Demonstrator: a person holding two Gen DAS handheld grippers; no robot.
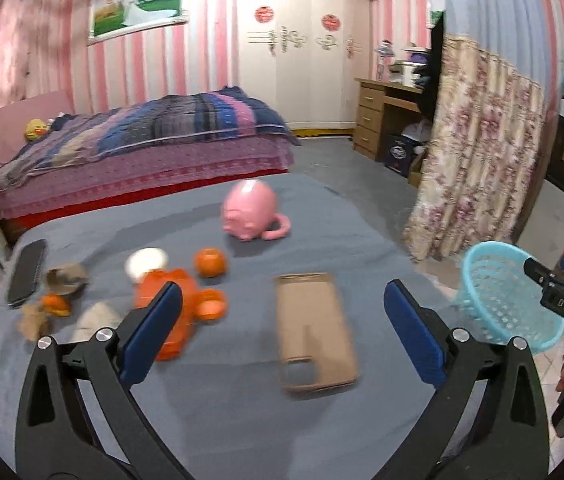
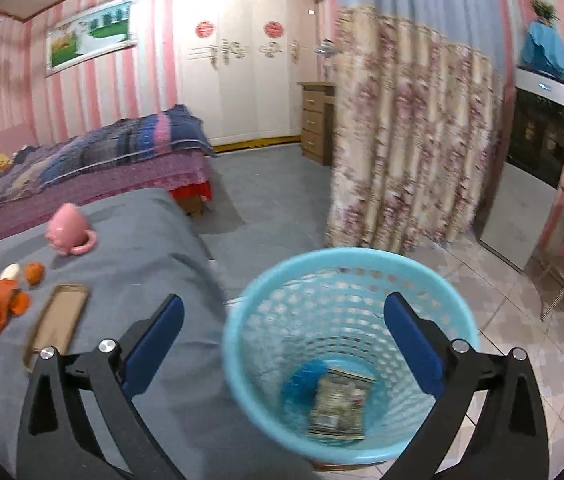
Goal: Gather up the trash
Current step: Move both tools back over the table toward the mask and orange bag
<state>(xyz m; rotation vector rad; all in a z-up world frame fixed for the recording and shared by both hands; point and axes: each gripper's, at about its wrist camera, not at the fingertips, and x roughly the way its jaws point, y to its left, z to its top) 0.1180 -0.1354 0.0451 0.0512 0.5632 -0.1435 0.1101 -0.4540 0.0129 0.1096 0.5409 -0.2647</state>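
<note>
Though blurred, wrapper [image 2: 338, 408] inside basket [image 2: 241, 344].

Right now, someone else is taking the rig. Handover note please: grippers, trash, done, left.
Left gripper: open, empty, above the grey table, over the phone case.
Right gripper: open, empty, over the blue basket on the floor beside the table.
Done: a wrapper and a blue item lie in the basket.
Left: crumpled paper, orange peels and scraps at the table's left. The pink mug looks like a keeper.
</note>
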